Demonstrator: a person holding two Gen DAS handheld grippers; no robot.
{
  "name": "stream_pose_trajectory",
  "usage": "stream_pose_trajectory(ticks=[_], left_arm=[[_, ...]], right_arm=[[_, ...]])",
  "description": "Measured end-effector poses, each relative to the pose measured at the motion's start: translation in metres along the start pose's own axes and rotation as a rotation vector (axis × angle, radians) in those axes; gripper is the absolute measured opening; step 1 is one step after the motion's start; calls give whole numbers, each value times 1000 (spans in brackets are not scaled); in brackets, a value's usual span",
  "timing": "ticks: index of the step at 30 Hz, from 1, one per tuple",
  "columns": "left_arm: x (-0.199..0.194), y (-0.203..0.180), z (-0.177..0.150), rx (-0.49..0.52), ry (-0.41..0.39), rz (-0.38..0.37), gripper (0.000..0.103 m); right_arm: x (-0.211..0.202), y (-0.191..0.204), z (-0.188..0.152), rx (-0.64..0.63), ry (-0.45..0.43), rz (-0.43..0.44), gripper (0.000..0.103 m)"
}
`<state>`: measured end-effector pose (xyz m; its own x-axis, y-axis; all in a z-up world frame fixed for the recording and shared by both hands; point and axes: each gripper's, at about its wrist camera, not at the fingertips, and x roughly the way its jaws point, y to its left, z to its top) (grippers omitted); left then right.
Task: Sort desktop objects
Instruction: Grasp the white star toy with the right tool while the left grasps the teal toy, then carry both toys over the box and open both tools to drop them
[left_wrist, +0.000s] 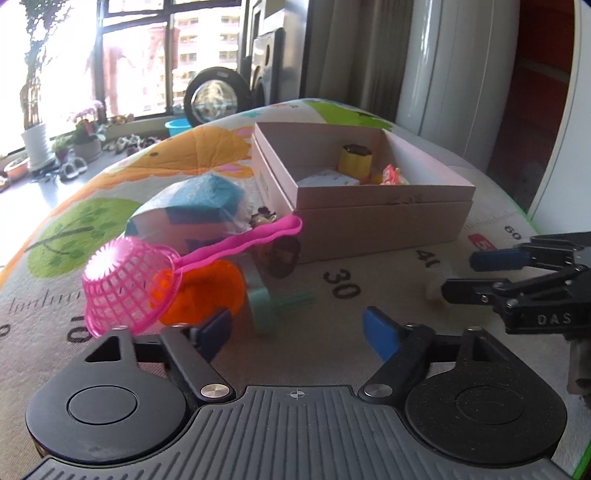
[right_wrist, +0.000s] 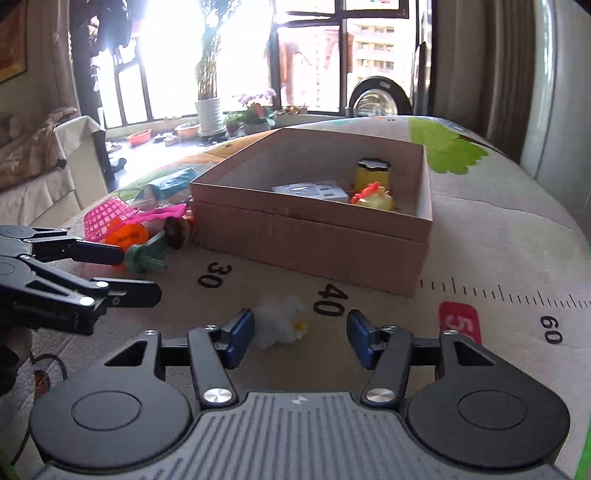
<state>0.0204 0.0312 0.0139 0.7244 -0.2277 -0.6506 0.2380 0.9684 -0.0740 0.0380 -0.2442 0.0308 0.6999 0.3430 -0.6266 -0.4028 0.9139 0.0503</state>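
A pink cardboard box (left_wrist: 384, 218) (right_wrist: 310, 240) stands on the mat and holds a yellow cup (left_wrist: 355, 159) (right_wrist: 372, 173), a white card and a red-yellow toy (right_wrist: 373, 197). My left gripper (left_wrist: 295, 328) is open, just before a green peg toy (left_wrist: 273, 302), an orange cup (left_wrist: 210, 291) and a pink net scoop (left_wrist: 129, 284). My right gripper (right_wrist: 299, 332) is open around a small white fluffy toy (right_wrist: 280, 321), which touches the left finger (right_wrist: 240, 336). The right gripper also shows in the left wrist view (left_wrist: 465, 273).
A blue-white packet (left_wrist: 195, 210) lies behind the scoop, with a brown round toy (left_wrist: 284, 254) beside the box. The mat (left_wrist: 351, 369) carries ruler numbers. The left gripper (right_wrist: 136, 271) shows in the right wrist view. Windows and plant pots lie beyond.
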Motion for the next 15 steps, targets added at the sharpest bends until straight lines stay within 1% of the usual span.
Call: stream_pose_trajectory(ticks=[2, 3, 4, 5, 6, 7, 8, 11, 12, 13, 15], left_arm=[[11, 1, 4, -20, 24, 18, 69], [15, 2, 4, -21, 22, 36, 68], [16, 1, 5, -13, 15, 54, 63], [17, 1, 6, -9, 14, 67, 54], [17, 3, 6, -10, 9, 72, 51], [16, 4, 6, -16, 8, 74, 50], [15, 6, 6, -21, 6, 77, 50], [9, 4, 3, 8, 6, 79, 49], [6, 2, 0, 26, 8, 69, 49], [0, -2, -4, 52, 14, 46, 49], [-13, -9, -15, 105, 35, -25, 49]], right_arm=[[1, -4, -6, 27, -13, 2, 61], [2, -5, -9, 39, -16, 2, 62], [4, -7, -12, 47, -13, 0, 63], [6, -5, -10, 51, -10, 1, 64], [4, -7, -10, 56, -21, 7, 65], [4, -6, -9, 66, -32, 8, 73], [6, -6, -9, 76, -31, 11, 75], [8, -9, -9, 104, -21, 18, 76], [9, -9, -9, 110, -18, 18, 76], [9, -9, -9, 113, -18, 18, 77], [8, -8, -10, 113, -23, 17, 77]])
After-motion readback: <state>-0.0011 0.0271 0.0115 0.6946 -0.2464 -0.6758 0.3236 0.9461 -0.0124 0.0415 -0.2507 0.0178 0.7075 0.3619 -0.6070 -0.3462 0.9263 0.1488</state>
